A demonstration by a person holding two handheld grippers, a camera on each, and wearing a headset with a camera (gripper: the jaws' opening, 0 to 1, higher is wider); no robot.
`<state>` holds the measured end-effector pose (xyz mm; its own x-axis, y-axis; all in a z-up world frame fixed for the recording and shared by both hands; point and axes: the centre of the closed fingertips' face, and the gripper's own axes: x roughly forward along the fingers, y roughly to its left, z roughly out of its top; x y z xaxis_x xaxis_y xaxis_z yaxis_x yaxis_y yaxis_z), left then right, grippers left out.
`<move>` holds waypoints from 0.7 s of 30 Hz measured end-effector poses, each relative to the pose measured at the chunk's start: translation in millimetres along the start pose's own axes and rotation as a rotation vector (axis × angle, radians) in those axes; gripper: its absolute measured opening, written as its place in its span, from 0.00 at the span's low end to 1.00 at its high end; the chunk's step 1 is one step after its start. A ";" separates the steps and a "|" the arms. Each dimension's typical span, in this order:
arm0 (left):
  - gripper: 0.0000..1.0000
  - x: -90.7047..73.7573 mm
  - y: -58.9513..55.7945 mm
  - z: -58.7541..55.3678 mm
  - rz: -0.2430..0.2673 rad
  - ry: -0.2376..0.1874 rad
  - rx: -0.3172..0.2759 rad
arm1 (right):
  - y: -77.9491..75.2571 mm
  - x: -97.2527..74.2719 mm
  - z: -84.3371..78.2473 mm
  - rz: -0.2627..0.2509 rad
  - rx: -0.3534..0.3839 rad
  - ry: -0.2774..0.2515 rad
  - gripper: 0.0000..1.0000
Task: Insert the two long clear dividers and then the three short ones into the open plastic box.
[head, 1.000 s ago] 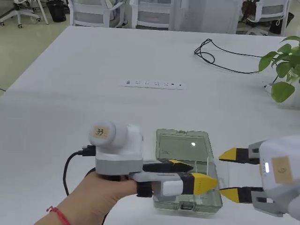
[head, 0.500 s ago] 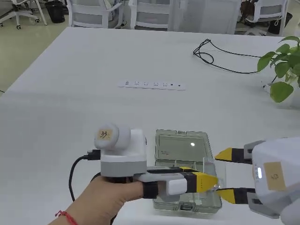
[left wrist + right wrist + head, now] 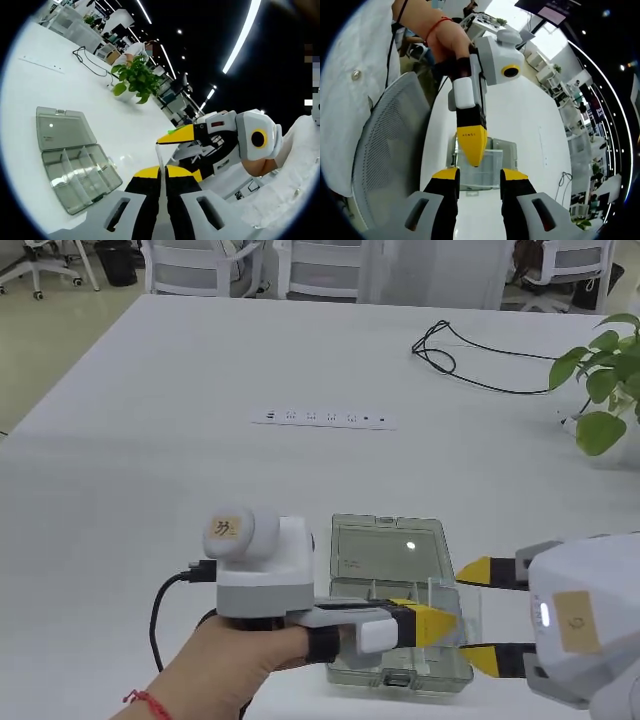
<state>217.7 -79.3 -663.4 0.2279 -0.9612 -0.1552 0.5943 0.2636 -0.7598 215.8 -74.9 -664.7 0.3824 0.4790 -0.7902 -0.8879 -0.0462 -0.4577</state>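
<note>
Nearest in the head view, the left gripper point(image 3: 435, 625) is held by a hand point(image 3: 230, 665) and is laid across the open plastic box point(image 3: 385, 540). In the left gripper view its fingers point(image 3: 145, 177) are seen pressed together on a thin clear divider point(image 3: 160, 157), which is held edge-on and upright between them. In the right gripper view the same divider point(image 3: 482, 170) is seen hanging below the left gripper's yellow tip, over the box.

The right gripper point(image 3: 485, 615) is held just beside the box on its right. Its fingers point(image 3: 447, 182) are spread well apart, with nothing gripped.

The box rests on the white surface point(image 3: 150, 440) with its lid folded back. In the left gripper view, clear dividers are seen already standing in its base.

Farther off on the surface, a white power strip point(image 3: 320, 419) and a black cable point(image 3: 450, 350) are seen. A green plant point(image 3: 605, 370) stands at the right edge, and office chairs point(image 3: 200, 265) are seen beyond.
</note>
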 end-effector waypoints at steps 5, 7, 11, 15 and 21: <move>0.00 0.1 -0.2 -1.0 0.001 0.003 0.009 | 1.1 0.0 -0.2 0.005 0.000 -0.002 0.33; 0.00 -0.1 0.1 -1.3 0.002 0.003 0.003 | 1.3 0.1 -0.1 0.005 0.000 -0.003 0.33; 0.00 -0.7 1.1 -0.6 0.007 0.000 0.000 | 0.7 0.6 0.5 0.002 0.005 -0.005 0.33; 0.00 -2.1 2.5 -0.2 0.014 -0.005 0.014 | -1.0 0.0 1.5 0.002 0.019 -0.012 0.35; 0.00 -4.8 4.0 -6.3 0.009 0.034 0.179 | -8.5 -8.7 7.7 0.032 0.132 -0.092 0.36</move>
<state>214.2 -74.1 -669.7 0.2094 -0.9601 -0.1852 0.7205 0.2796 -0.6346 218.1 -71.8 -650.7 0.3334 0.5575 -0.7603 -0.9277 0.0501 -0.3700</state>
